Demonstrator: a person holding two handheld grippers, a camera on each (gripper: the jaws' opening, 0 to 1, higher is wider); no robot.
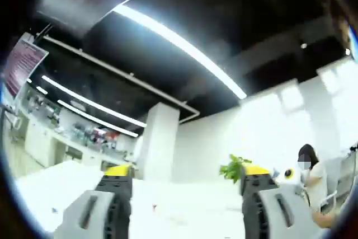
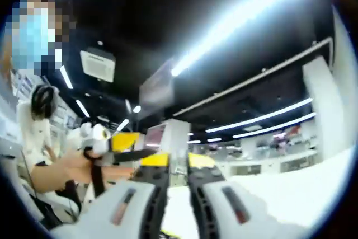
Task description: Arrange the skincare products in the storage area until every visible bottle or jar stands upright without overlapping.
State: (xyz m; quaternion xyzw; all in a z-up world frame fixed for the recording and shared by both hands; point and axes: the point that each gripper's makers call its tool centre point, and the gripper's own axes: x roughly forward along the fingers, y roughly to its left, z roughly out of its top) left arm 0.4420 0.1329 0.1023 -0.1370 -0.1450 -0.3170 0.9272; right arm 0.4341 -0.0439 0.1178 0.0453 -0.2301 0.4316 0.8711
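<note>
**Both grippers raised toward the ceiling; bottles and jars not yet located**

Left gripper [image 1: 182,186]: jaws spread wide, yellow tips far apart, nothing between them. The left gripper view looks up and outward. Landmark: the white pillar [image 1: 158,138]. Long ceiling light strips [image 1: 179,46] run above and right of the pillar; a small green plant [image 1: 234,167] sits low to its right, near the right jaw tip; a seated person [image 1: 313,174] is further right again. A pale tabletop [image 1: 50,186] spreads below and left of the pillar. Shelving [image 1: 84,132] left of the pillar carries small items, too blurred to name.

Right gripper [image 2: 178,163]: jaws nearly together, only a narrow dark slit between the yellow tips, nothing gripped. The other gripper [image 2: 120,146] comes in from the left with a hand [image 2: 70,169] behind it.

Skincare products: I cannot place any bottle or jar from these views; presumably they lie below the line of sight.

Judgement on the step: the task looks unstarted. To do it well, tip both grippers down until the storage area is framed, survey which items lie on their sides, open the right jaws before approach, and grasp each fallen bottle at mid-body so it can be set upright clear of its neighbours
</note>
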